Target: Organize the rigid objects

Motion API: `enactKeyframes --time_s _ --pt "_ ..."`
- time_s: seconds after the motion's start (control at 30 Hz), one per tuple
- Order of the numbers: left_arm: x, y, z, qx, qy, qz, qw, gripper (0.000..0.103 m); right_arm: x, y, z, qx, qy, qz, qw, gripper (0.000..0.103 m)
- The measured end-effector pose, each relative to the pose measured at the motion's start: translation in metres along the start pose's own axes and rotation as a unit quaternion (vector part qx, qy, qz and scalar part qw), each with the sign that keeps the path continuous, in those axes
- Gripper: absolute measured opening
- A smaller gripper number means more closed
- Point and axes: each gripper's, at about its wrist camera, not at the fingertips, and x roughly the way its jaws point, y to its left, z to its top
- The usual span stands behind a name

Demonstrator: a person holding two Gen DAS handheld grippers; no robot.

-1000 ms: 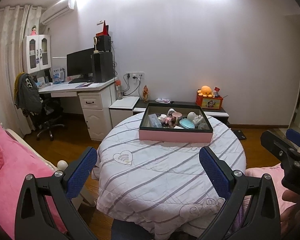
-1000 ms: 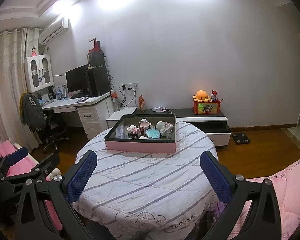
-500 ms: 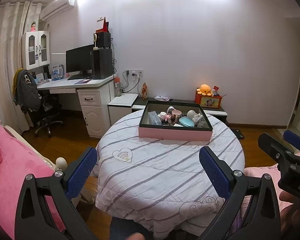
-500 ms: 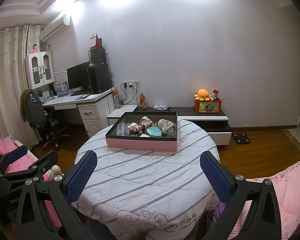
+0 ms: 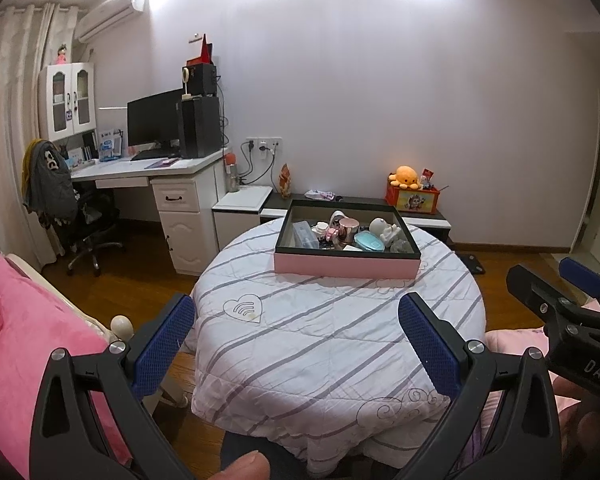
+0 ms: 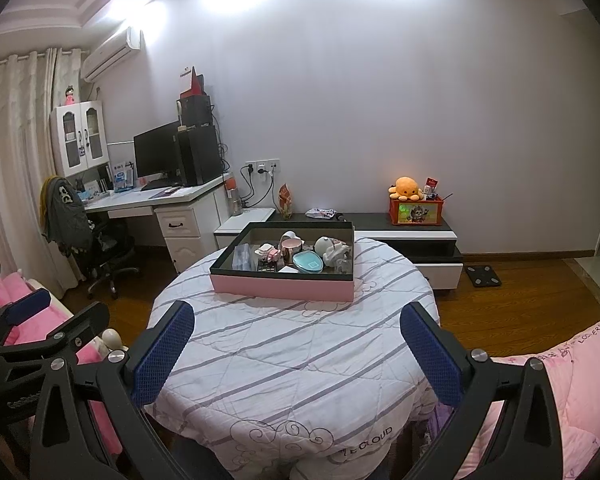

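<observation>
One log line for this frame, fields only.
stage: approach, nothing grasped | left gripper: open, empty | right gripper: open, empty | pink box: on round table, full of small items

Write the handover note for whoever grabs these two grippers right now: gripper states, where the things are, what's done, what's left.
Left gripper: open, empty, held over the near half of the round table.
Right gripper: open, empty, at much the same height beside it.
Things: all the small items sit in the pink box at the far side of the table, among them a rose-gold cup, a teal case and a white figurine, jumbled together.
Done: nothing appears to be sorted; no item is out of the box.
Left: reach the box, pick items one at a time and arrange them.
</observation>
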Motion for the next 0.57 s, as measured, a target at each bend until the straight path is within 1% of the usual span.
enactKeyframes --time_s 0.3,0.5,0.57 --pt "-0.0033 0.0018 0.0033 -0.003 -0.003 0.001 1.0 0.103 0.0003 -0.0006 -0.0006 -0.001 0.0 0.001 1.0 0.103" --pt "-0.0056 0.0059 0.0065 -0.009 -0.001 -0.02 0.9998 0.103 0.0015 -0.0007 -0.001 -0.002 0.001 0.001 1.0 0.103" --pt "-0.008 0.0056 0.0076 -0.006 -0.009 -0.01 0.9999 0.103 0.0017 -0.0002 -0.0008 -0.003 0.001 0.001 1.0 0.103"
